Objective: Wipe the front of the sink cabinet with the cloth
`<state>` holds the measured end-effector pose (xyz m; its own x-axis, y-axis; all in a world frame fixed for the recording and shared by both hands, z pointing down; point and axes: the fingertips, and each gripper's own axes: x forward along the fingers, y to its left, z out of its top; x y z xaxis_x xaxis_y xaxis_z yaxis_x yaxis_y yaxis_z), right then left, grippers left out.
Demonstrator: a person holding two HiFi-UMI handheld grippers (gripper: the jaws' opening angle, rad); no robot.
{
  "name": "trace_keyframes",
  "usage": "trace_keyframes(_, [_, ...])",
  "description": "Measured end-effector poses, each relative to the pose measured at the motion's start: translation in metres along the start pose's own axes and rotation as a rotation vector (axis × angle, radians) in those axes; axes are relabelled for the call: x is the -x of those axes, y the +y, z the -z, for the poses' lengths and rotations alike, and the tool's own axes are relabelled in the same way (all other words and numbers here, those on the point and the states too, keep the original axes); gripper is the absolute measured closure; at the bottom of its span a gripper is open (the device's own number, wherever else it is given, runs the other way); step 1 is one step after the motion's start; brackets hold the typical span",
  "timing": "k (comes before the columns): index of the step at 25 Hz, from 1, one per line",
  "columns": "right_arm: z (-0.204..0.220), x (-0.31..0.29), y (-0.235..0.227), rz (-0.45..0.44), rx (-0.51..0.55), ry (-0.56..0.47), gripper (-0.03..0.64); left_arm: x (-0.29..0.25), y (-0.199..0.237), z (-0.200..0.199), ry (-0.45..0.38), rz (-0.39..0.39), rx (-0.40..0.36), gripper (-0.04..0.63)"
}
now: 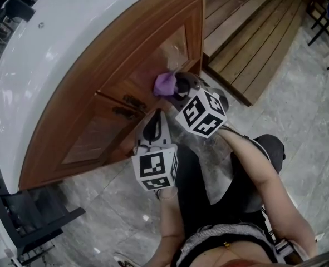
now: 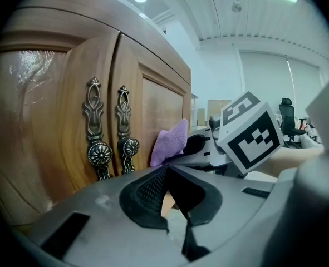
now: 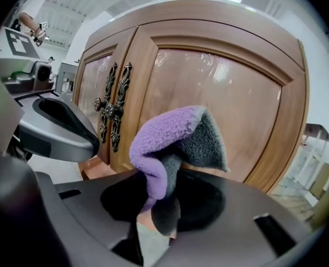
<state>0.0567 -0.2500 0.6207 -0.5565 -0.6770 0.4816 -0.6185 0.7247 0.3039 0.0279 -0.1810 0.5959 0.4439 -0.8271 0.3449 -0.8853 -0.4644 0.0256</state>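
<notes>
- Down at left, the grey left gripper (image 2: 167,177), jaws clenched on nothing, points near two ornate bronze door handles (image 2: 99,152).
- Right gripper (image 3: 163,202) clamps a purple-and-grey fleece cloth (image 3: 170,138) against the brown wooden sink cabinet's (image 3: 231,93) right door.

Lower end of cloth (image 3: 170,143) buried in right gripper (image 3: 164,207), far corner of cabinet (image 1: 97,107) cut off at top edge
</notes>
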Motion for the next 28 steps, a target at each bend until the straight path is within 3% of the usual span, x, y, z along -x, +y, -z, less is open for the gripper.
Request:
trace_keyframes(21, [0.029, 0.011, -0.06, 0.106, -0.071, 0.048, 0.44, -0.012, -0.023, 0.001, 0.012, 0.048, -0.008, 0.595])
trace_keyframes(28, [0.054, 0.022, -0.106, 0.231, -0.122, 0.098, 0.44, -0.014, -0.025, 0.0, 0.015, 0.053, -0.012, 0.595])
